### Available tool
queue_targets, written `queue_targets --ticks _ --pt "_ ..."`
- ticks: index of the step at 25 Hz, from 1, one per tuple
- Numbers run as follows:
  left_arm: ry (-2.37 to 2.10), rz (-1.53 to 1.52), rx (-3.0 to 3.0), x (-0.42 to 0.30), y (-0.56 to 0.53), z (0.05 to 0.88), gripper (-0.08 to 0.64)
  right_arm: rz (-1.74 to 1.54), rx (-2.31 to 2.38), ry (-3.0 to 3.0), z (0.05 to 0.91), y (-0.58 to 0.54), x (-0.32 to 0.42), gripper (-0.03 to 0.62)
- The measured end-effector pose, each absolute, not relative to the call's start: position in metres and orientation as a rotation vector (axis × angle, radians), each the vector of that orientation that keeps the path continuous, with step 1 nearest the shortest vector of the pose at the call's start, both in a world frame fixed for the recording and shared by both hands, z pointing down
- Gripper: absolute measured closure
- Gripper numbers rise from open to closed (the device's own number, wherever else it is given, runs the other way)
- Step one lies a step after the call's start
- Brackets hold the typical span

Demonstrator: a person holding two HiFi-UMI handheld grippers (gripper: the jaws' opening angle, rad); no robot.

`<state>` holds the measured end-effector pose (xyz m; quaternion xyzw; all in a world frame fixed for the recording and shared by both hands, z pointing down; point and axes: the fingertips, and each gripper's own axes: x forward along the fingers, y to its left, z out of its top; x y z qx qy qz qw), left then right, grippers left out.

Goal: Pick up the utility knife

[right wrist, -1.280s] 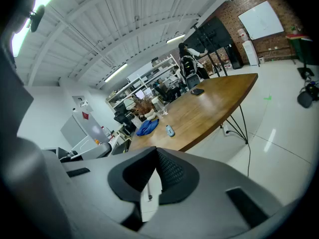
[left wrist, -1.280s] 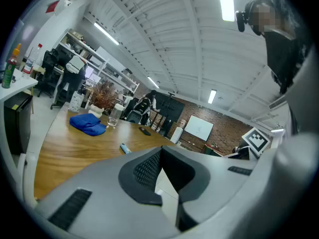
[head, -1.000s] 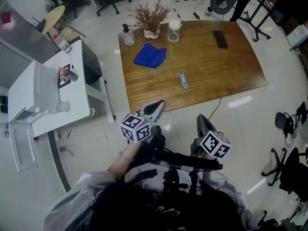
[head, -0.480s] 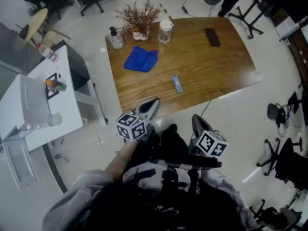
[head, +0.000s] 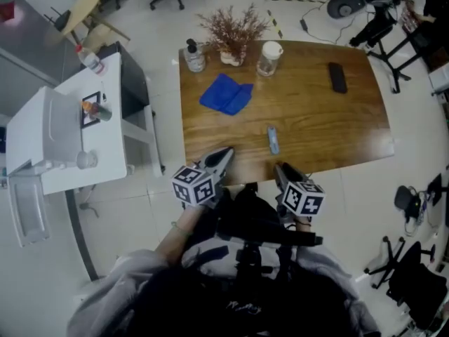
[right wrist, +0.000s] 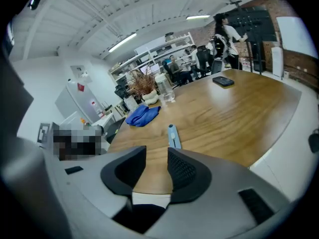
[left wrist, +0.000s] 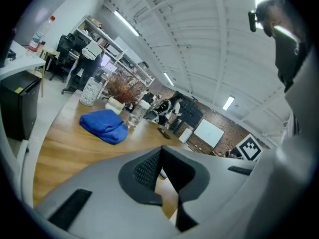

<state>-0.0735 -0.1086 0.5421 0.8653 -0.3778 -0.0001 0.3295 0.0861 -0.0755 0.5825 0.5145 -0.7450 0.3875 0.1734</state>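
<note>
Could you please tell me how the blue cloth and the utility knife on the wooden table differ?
The folded deep-blue fabric cloth is broad, soft and rumpled; the pale blue utility knife is slim and straight. The cloth lies further back and to the left; the knife lies closer to the near edge. Both rest untouched on the brown wooden table.

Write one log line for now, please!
right gripper: jaws just opening, empty | left gripper: shut | slim light-blue utility knife: flat on brown wooden table, not yet grasped
</note>
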Motion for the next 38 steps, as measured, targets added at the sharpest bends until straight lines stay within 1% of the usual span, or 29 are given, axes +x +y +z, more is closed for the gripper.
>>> queue_targets --ticks 1,4,7,14,20,21,23,25,33,38 --pt "-1.006 -0.007 2.258 -0.074 -0.112 0.54 0.554 1.066 1.427 -2.103 0.589 -0.083 0.086 0.447" --pt "-1.055 -0.02 2.241 -0.075 -0.121 0.537 0.554 0.979 1.357 -2.064 0.606 -0.11 0.087 0.399" --pt "-1.11 -0.02 2.218 -0.082 -0.125 0.536 0.552 0.927 1.303 -2.043 0.622 -0.135 0.082 0.376" --pt "-1.231 -0.029 2.171 -0.099 -0.134 0.532 0.554 0.846 1.286 -1.948 0.647 -0.177 0.08 0.376" --pt "-1.252 -0.016 2.159 -0.098 -0.136 0.533 0.552 0.87 1.217 -1.907 0.663 -0.173 0.066 0.377" --pt "-1.25 -0.014 2.158 -0.097 -0.137 0.534 0.552 0.837 1.226 -1.892 0.664 -0.172 0.067 0.387" --pt "-1.245 -0.009 2.158 -0.095 -0.137 0.536 0.554 0.746 1.248 -1.867 0.665 -0.175 0.071 0.434" --pt "-1.237 -0.005 2.158 -0.093 -0.138 0.537 0.554 0.721 1.253 -1.86 0.664 -0.177 0.073 0.44" --pt "-1.202 -0.006 2.189 -0.087 -0.139 0.533 0.554 1.022 1.354 -1.926 0.653 -0.175 0.084 0.454" --pt "-1.174 -0.001 2.201 -0.088 -0.14 0.534 0.554 1.17 1.42 -2.025 0.62 -0.174 0.084 0.454"
